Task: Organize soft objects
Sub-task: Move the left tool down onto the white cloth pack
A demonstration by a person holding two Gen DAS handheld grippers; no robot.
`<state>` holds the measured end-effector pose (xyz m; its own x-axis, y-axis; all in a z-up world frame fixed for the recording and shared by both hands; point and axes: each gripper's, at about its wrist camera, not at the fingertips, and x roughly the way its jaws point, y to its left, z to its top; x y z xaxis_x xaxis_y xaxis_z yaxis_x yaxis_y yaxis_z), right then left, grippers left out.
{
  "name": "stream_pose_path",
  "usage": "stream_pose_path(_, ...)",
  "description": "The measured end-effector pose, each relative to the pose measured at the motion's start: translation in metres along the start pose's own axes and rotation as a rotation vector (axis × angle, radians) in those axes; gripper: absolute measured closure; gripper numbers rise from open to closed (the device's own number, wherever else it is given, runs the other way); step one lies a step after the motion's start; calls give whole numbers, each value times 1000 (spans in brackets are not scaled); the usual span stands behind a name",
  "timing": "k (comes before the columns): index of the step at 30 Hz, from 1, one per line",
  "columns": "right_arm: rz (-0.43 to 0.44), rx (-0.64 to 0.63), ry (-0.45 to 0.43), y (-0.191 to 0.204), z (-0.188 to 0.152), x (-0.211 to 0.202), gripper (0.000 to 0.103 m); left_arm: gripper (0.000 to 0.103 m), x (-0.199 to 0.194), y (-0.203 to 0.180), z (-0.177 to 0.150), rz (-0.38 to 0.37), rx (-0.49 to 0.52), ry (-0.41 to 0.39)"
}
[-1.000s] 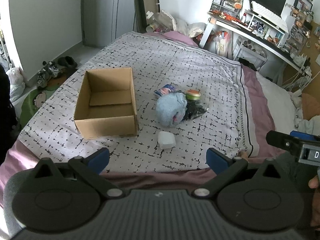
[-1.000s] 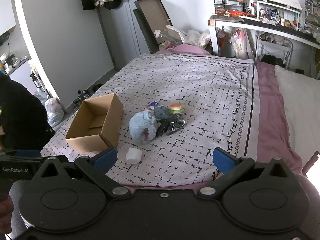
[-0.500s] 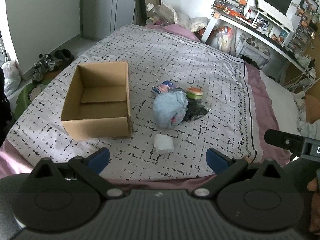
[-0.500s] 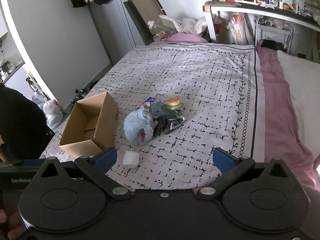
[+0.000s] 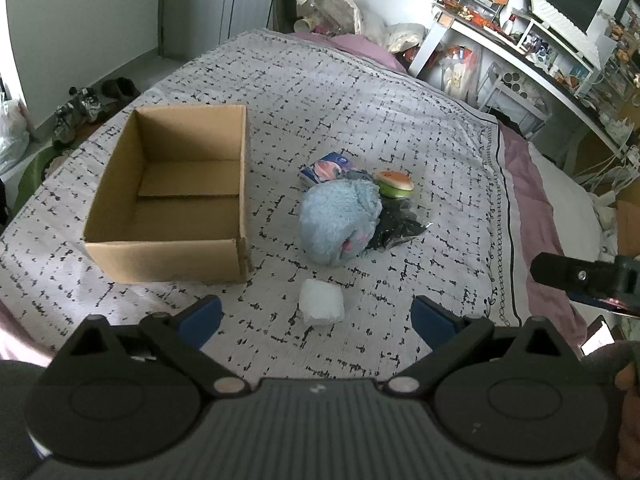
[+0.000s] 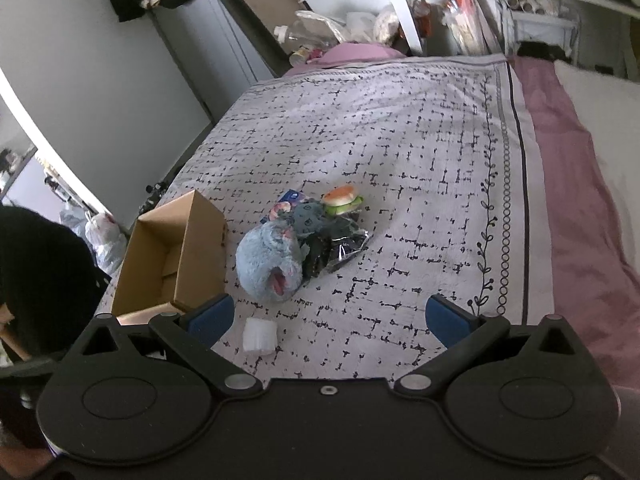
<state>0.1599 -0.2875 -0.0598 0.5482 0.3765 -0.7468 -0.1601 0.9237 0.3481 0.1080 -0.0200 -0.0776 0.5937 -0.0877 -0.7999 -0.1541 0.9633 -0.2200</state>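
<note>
An empty cardboard box (image 5: 172, 196) (image 6: 176, 264) stands open on the patterned bedspread (image 5: 360, 112). Right of it lies a pile: a blue plush toy (image 5: 340, 220) (image 6: 268, 268), a burger-shaped toy (image 5: 394, 184) (image 6: 340, 199), a blue packet (image 5: 326, 168) and a dark plastic bag (image 5: 394, 232) (image 6: 340, 246). A small white soft block (image 5: 322, 307) (image 6: 260, 336) lies nearer. My left gripper (image 5: 316, 318) is open and empty, above the near bed edge, with the block between its fingers in view. My right gripper (image 6: 326, 320) is open and empty, to the right.
A pink sheet and white pillow (image 6: 600, 120) cover the bed's right side. A cluttered white desk with shelves (image 5: 540, 40) stands beyond the bed. Shoes (image 5: 80, 108) and bags lie on the floor at left. The right gripper's body (image 5: 584, 276) shows at the left view's right edge.
Both grippers have moved forward and lower toward the bed; the box and the pile look larger and nearer. Nothing on the bed has moved.
</note>
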Motion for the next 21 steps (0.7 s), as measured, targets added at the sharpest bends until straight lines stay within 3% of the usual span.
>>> stream_pose_path(12,46,75,-11,-13,12,32,1,4,46,1,6,-23,-15,48)
stream_pose_path(17,71,86,6,-15,17,49,16,9,64,1,5,-36,-22,68)
stream_pose_path(21,52,85,8,-13,20,63,20,12,78,2,5,-46,-31,84)
